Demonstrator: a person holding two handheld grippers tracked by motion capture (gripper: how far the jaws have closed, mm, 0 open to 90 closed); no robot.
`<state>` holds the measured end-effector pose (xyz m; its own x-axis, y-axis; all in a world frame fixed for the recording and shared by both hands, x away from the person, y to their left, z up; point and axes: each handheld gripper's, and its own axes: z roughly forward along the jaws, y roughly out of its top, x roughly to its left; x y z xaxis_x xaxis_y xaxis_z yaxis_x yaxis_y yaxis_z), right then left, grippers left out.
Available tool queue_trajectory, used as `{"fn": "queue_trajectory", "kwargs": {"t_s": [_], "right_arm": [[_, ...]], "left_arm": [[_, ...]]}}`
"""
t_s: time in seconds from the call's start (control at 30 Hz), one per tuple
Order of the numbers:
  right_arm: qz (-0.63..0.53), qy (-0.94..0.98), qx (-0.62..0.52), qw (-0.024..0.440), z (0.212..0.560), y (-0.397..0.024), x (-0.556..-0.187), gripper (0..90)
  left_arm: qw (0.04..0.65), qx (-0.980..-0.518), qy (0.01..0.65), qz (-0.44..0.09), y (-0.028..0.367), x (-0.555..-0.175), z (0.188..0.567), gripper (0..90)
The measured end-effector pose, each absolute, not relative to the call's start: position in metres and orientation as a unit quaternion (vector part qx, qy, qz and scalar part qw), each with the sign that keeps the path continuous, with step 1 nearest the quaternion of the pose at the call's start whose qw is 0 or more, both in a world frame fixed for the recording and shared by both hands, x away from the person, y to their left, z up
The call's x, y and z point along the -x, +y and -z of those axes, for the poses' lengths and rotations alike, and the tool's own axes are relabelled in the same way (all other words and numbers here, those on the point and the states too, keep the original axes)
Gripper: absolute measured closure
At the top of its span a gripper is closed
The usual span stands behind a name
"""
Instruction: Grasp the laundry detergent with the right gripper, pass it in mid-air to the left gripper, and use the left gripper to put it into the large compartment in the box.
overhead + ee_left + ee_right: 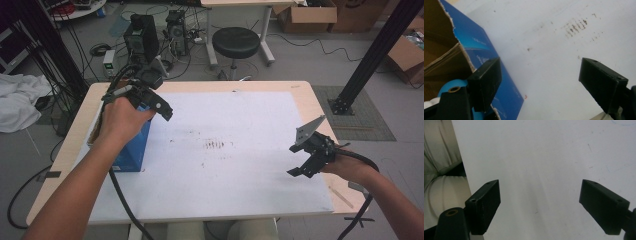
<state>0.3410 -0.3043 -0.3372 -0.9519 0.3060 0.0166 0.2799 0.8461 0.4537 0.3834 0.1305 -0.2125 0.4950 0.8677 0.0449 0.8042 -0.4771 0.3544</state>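
black hand-held gripper (162, 107) with trailing cable, other (304, 169) topped by grey three-cornered plate

1. The box (131, 150) is showing deep blue outside with pale blue swirls, and brown cardboard inside.
2. The sheet (240, 165) covering the bench (305, 92) is showing white, speckled with dark brown smudges near its middle.
3. The bench is showing light wood at its edges.
4. The jaws of both grippers are showing matte black.

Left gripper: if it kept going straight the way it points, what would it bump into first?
Probably the white sheet on the table. The left gripper has open fingers, with the blue box just beside one; depth is uncertain.
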Motion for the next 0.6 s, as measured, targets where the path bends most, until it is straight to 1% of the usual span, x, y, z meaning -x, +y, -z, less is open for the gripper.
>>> {"fn": "queue_trajectory", "kwargs": {"t_s": [0.3, 0.6], "right_arm": [[-0.228, 0.961, -0.154, 0.025, 0.338, -0.303, -0.342, 17.0], [-0.226, 0.961, -0.154, 0.024, 0.337, -0.300, -0.343, 16.9]], "left_arm": [[0.144, -0.872, 0.458, -0.090, 0.112, -0.381, 0.220, 19.5], [0.146, -0.893, 0.416, -0.086, 0.091, -0.376, 0.225, 19.6]]}}
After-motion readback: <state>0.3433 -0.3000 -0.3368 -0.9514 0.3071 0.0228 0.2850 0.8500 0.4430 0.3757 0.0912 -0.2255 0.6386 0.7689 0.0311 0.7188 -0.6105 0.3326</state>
